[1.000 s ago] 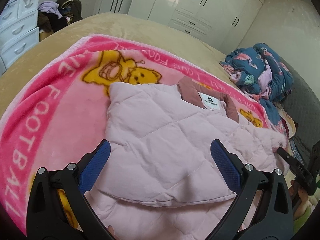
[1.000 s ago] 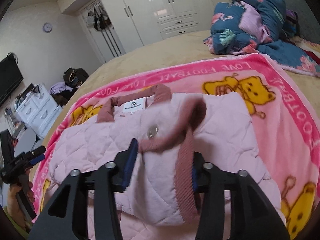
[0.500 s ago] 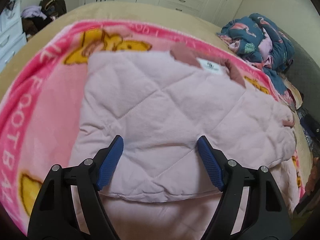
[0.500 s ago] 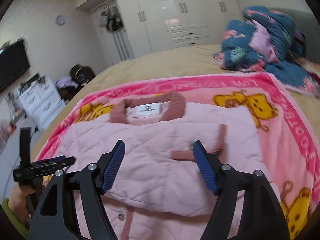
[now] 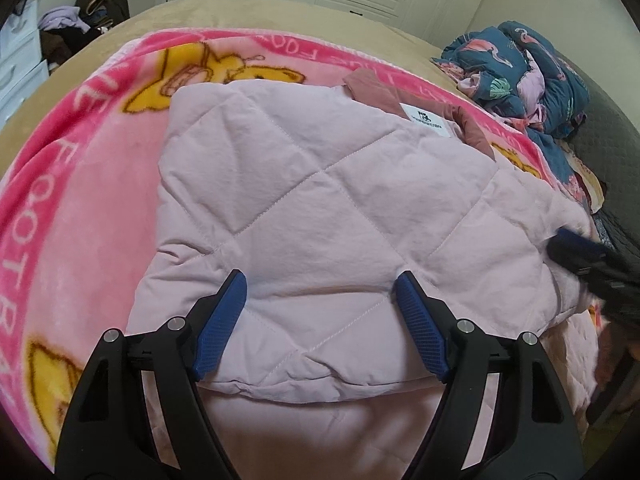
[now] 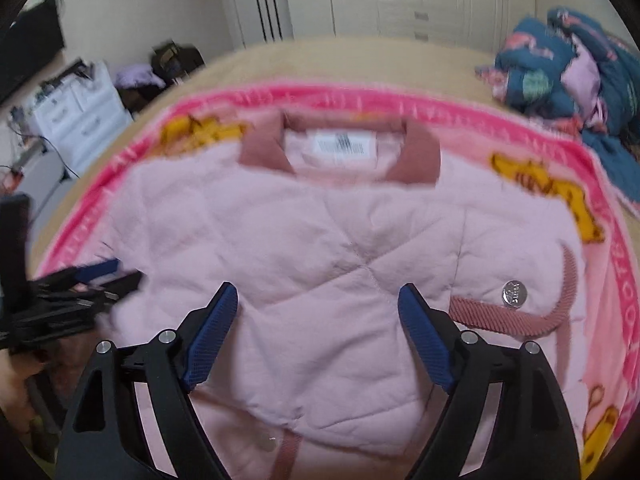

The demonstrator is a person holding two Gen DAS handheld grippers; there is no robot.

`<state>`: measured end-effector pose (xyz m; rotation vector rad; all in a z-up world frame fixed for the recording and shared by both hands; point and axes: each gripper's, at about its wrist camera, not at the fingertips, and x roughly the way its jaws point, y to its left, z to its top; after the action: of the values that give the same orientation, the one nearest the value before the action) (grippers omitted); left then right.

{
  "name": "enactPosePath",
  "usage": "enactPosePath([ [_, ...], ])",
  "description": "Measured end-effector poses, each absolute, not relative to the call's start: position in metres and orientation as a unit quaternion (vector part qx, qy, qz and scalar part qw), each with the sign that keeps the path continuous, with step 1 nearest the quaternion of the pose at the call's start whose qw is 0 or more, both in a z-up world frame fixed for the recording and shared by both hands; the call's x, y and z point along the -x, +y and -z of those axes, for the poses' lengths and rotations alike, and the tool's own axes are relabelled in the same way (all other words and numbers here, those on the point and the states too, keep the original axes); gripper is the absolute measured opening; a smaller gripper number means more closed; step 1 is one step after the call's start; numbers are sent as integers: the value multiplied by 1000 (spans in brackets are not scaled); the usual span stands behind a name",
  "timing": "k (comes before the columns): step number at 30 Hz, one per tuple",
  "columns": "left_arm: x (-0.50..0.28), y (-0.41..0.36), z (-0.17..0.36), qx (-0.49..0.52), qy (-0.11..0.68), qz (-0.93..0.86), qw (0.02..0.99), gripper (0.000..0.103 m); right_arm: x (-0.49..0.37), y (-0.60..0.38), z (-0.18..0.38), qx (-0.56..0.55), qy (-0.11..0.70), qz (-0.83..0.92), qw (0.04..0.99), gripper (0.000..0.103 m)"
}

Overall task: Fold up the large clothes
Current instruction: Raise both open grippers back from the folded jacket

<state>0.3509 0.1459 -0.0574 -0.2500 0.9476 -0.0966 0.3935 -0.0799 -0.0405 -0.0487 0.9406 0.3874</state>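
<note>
A beige bed (image 5: 256, 12) is overlaid by a pink blanket (image 5: 80, 184); the folded quilted jacket (image 5: 320, 208) is centred on it. Left claw (image 5: 320, 294) is released; right claw (image 6: 318, 306), just opening, is released; nothing is gripped.

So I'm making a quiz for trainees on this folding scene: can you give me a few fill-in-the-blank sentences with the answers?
1. The quilted jacket is pale ____.
2. Its white label sits inside the ____.
3. The jacket lies on a blanket printed with yellow ____.
4. Neither the left gripper nor the right gripper grips cloth; both are ____.

Answers: pink; collar; bears; open
</note>
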Motion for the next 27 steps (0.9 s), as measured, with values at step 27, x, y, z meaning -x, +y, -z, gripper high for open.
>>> enactPosePath([
  [27,-343,145,47,120,465,47,876,80,-362,-107,44,-46,422,-151,893,99],
])
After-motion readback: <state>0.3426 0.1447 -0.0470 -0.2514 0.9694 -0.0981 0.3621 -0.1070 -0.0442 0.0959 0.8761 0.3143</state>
